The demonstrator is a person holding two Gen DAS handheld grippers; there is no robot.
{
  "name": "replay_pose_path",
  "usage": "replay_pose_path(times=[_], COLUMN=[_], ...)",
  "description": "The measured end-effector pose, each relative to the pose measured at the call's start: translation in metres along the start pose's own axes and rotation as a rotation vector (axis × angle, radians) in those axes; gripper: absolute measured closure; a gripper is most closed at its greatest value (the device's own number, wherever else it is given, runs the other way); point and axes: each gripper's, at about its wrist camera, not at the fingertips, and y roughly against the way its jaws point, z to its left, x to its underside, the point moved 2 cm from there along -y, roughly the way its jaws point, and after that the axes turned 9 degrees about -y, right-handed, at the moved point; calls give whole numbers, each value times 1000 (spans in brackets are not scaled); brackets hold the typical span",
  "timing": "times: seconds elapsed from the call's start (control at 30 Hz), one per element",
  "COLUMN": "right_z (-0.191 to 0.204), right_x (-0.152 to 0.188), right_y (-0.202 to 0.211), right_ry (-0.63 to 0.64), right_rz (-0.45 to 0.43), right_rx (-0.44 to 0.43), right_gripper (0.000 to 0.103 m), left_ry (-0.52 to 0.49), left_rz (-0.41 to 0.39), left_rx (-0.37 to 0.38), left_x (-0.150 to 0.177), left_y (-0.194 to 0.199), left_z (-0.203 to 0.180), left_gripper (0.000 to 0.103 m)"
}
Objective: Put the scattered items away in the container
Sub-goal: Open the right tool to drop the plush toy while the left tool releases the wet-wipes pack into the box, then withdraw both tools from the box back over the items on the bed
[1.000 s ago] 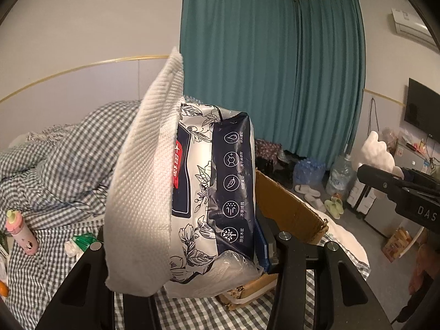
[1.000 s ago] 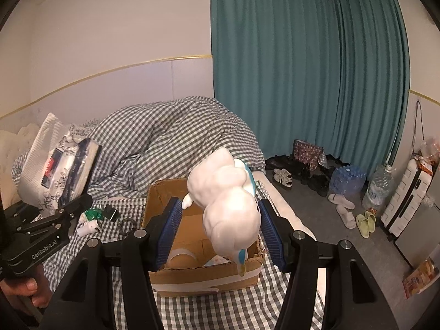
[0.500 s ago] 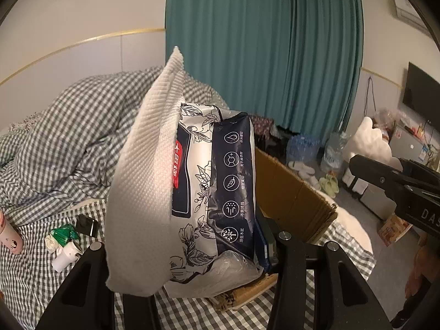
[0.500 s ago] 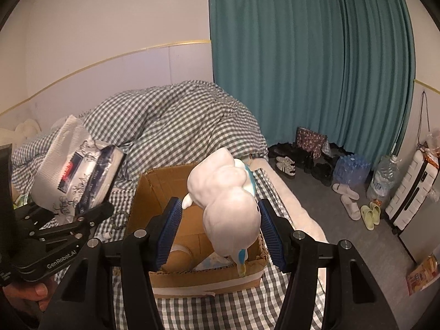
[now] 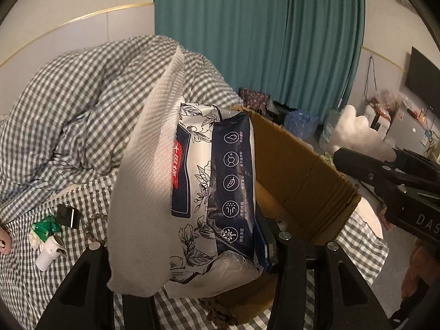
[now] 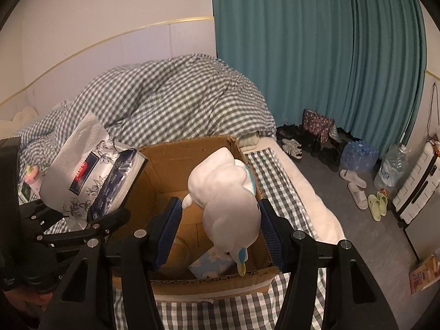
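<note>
My left gripper is shut on a tissue pack with a white sheet sticking out of its top; the pack hangs at the left rim of the open cardboard box. In the right wrist view the tissue pack sits left of the cardboard box. My right gripper is shut on a white plush toy with blue trim, held over the box opening. The toy also shows in the left wrist view.
Inside the box lie a light blue packet and a pale roll. On the checked bedsheet left of the box lie a green-and-white wrapper, a white tube and a small black case. A bunched duvet lies behind.
Both grippers have moved closer to the box with their loads. The tissue pack now reaches the box's left rim and the plush toy hangs lower over the opening.
</note>
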Motion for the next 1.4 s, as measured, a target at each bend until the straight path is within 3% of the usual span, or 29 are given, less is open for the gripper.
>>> replay_pose_path(times=[0.1,0.37,0.83,1.4], right_z=[-2,-1,-2,20], right_x=[3,7,8,-11], right_y=[-11,-31,-30,45], right_ry=[-3,-1,-13,-3], right_rz=[19,43,42,-81], right_rx=[-2,-9,-9,-15], right_gripper=[46,50,52,52], left_ry=[-1,2,9,42], left_rz=[15,19,3,-137], left_rx=[-1,-10,-27,-91], left_x=[0,0,0,-11], left_y=[-8,-13,-8,80], left_z=[-1,-2,4,14], left_gripper=[49,19,8,8])
